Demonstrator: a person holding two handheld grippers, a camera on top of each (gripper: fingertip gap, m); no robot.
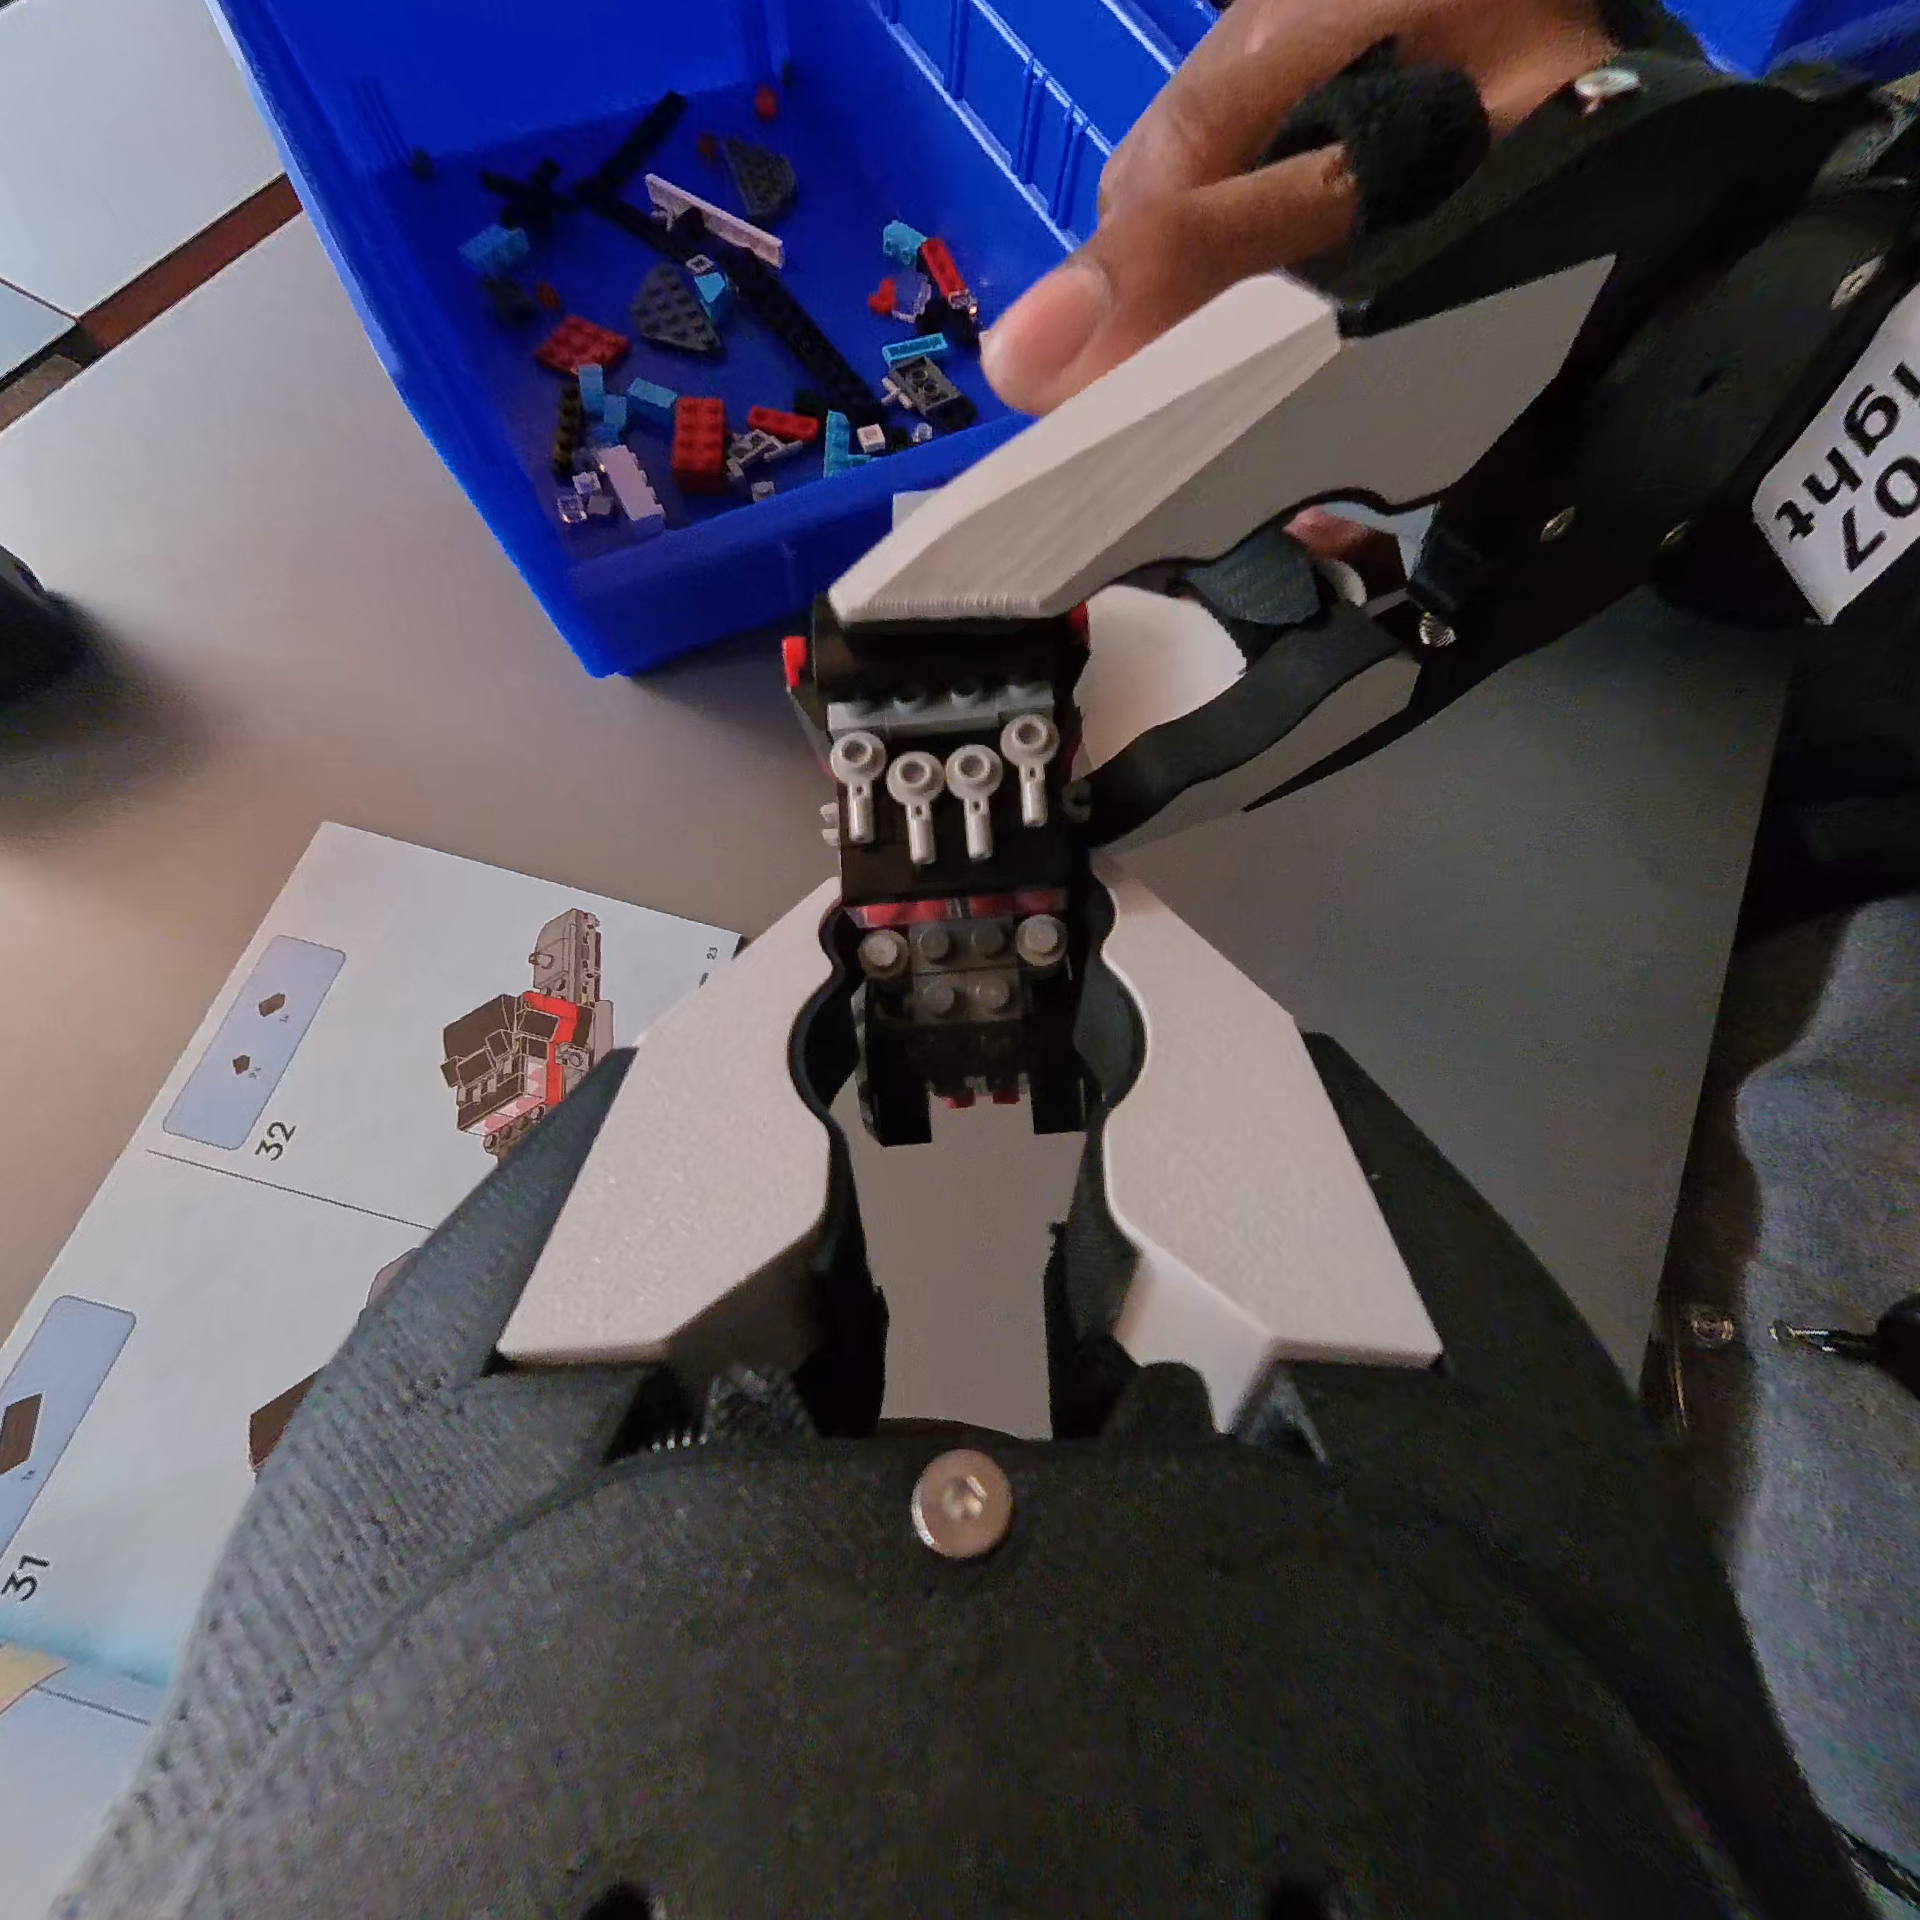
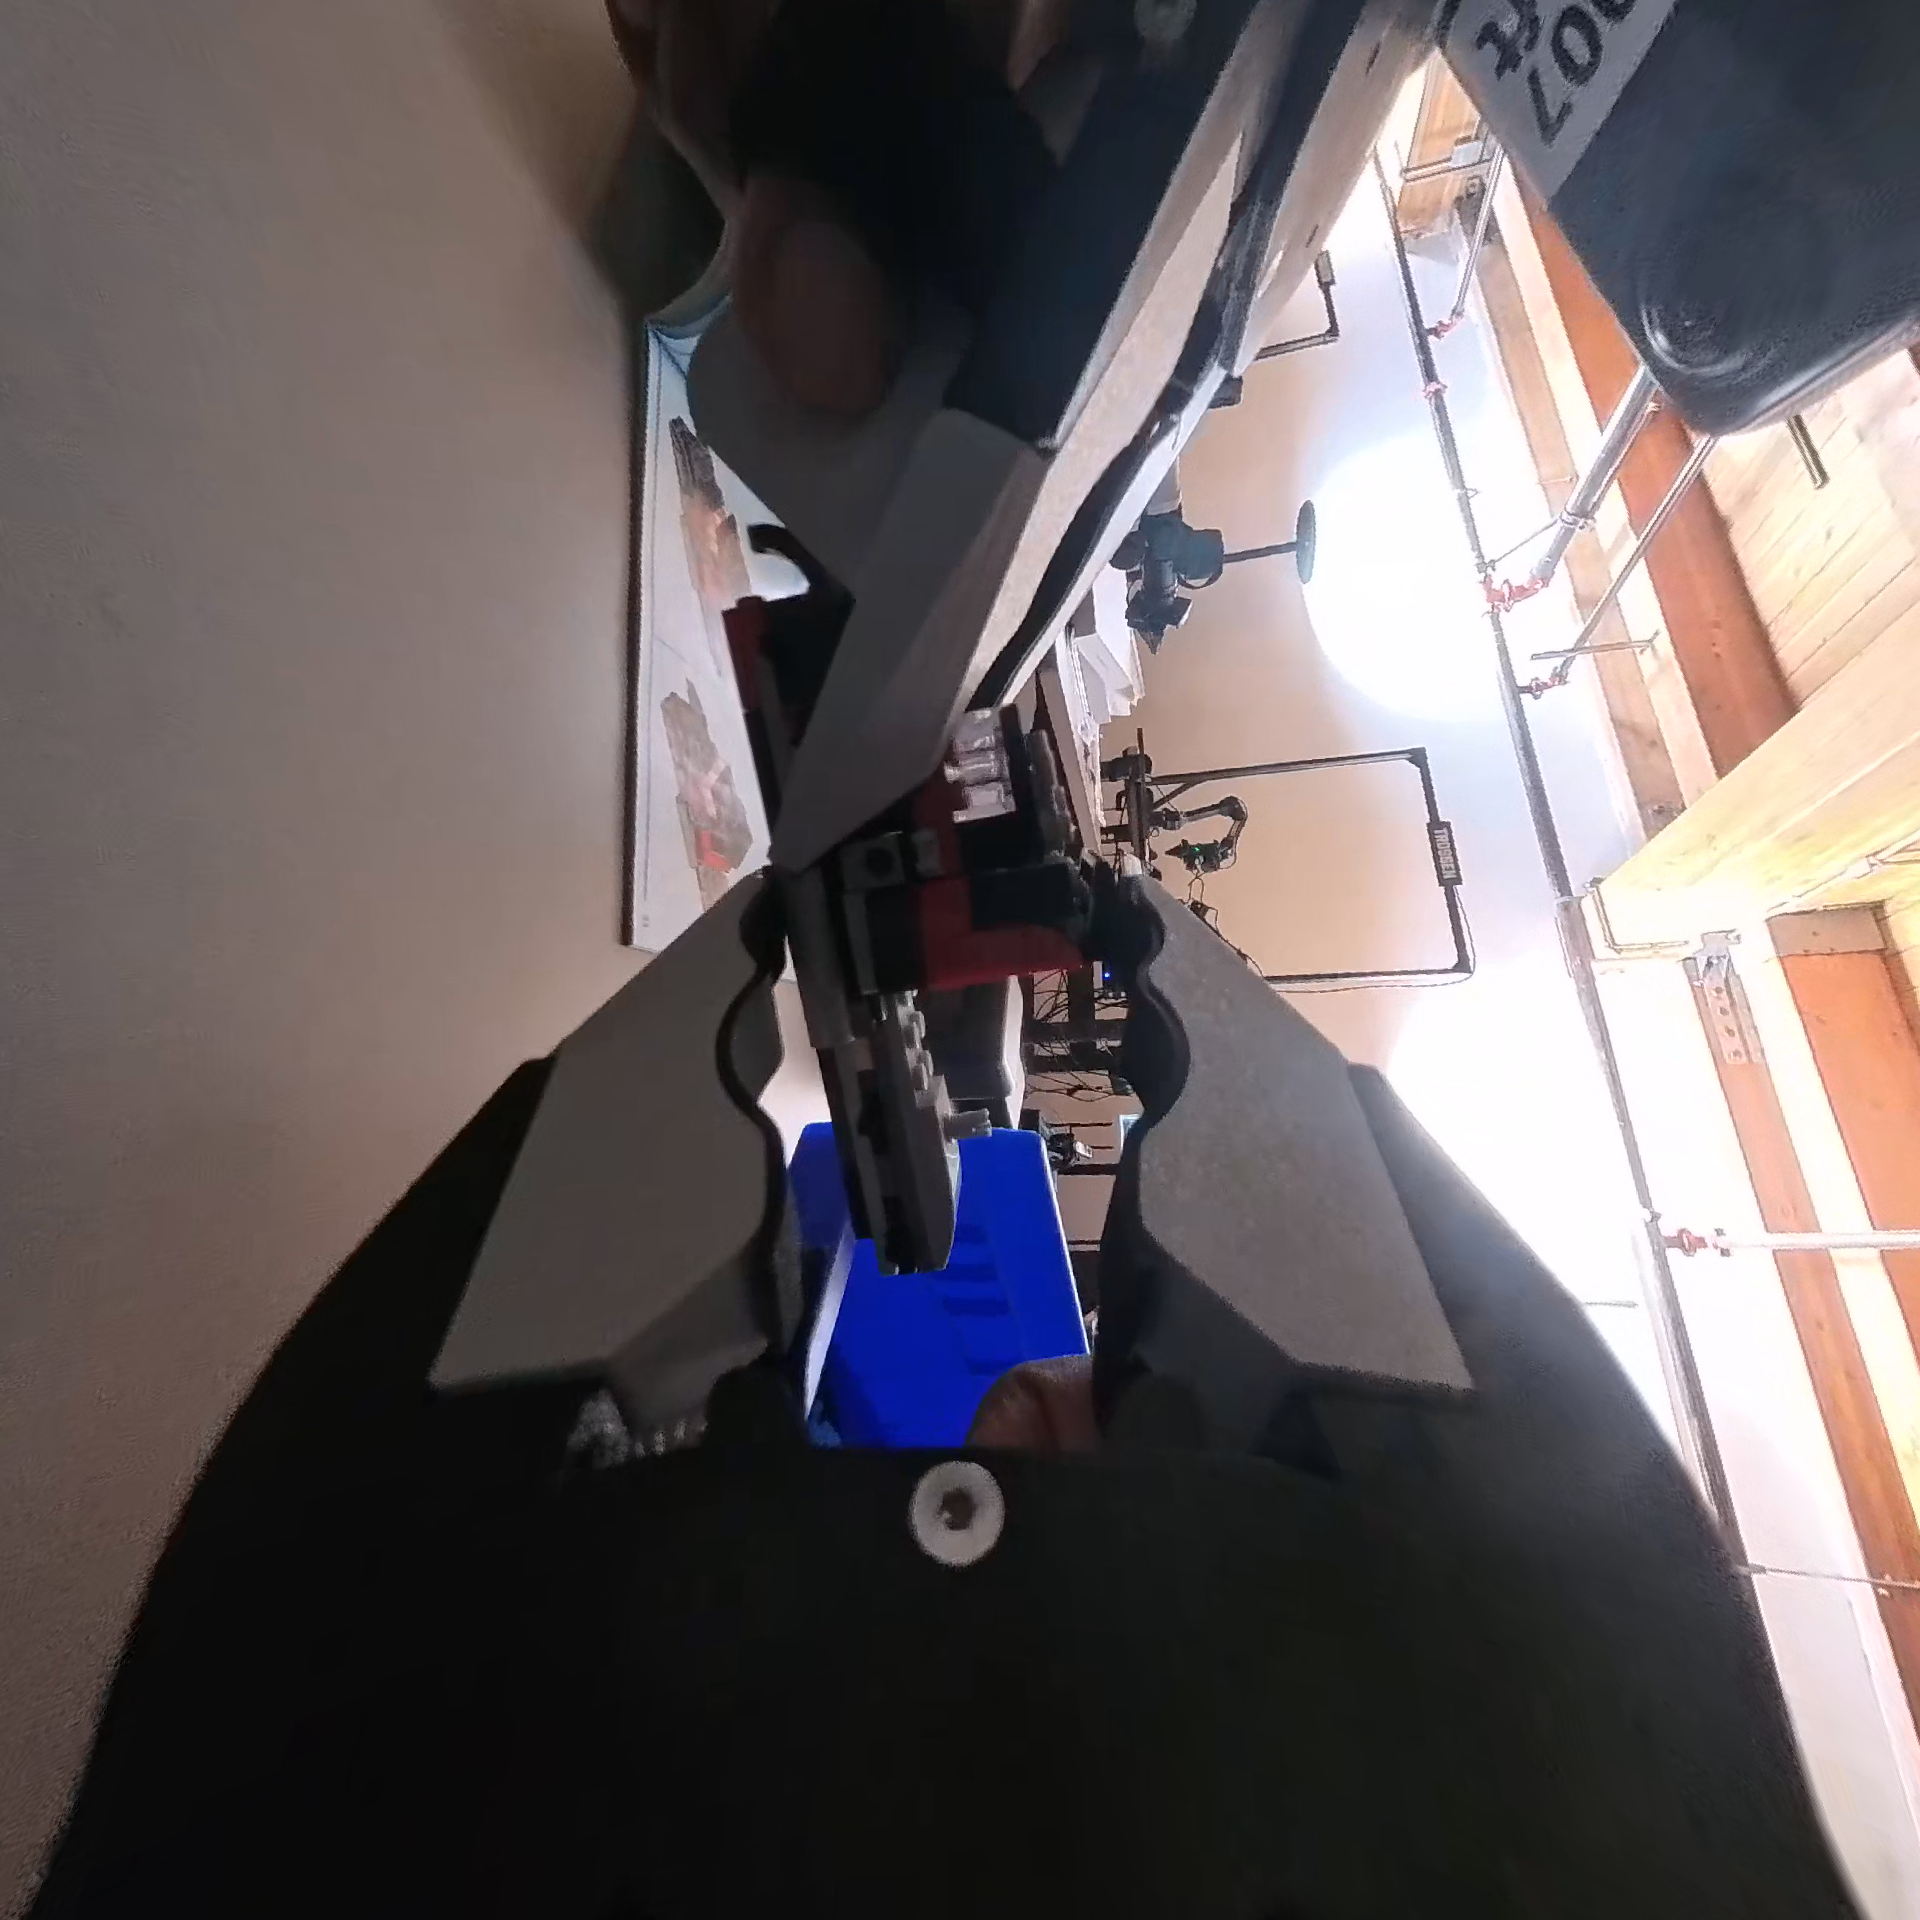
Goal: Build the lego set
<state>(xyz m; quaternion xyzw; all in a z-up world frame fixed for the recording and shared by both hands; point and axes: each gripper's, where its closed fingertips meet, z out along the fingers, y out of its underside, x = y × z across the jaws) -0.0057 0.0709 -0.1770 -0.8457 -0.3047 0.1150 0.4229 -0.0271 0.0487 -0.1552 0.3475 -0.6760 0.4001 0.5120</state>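
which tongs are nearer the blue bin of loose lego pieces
Right. The right tongs grip the far end of the lego model, beside the blue bin. The left tongs grip its near end, farther back.

Lego build (image 1: 951,831): mostly black w/ red trim, mid-grey studded plates, 4 light-grey clip pieces in a row. Left tongs (image 1: 961,935): pale grey fingers on black ribbed-texture body. Right tongs (image 1: 971,717): same grey/black, white label. Bin (image 1: 686,613): bright blue; loose bricks (image 1: 698,442) inside red, sky-blue, black, dark grey, lilac. Instruction sheet (image 1: 416,966): white, pale-blue boxes. Surface (image 1: 364,675): light grey. Sleeve (image 1: 1829,1195): blue-grey denim.
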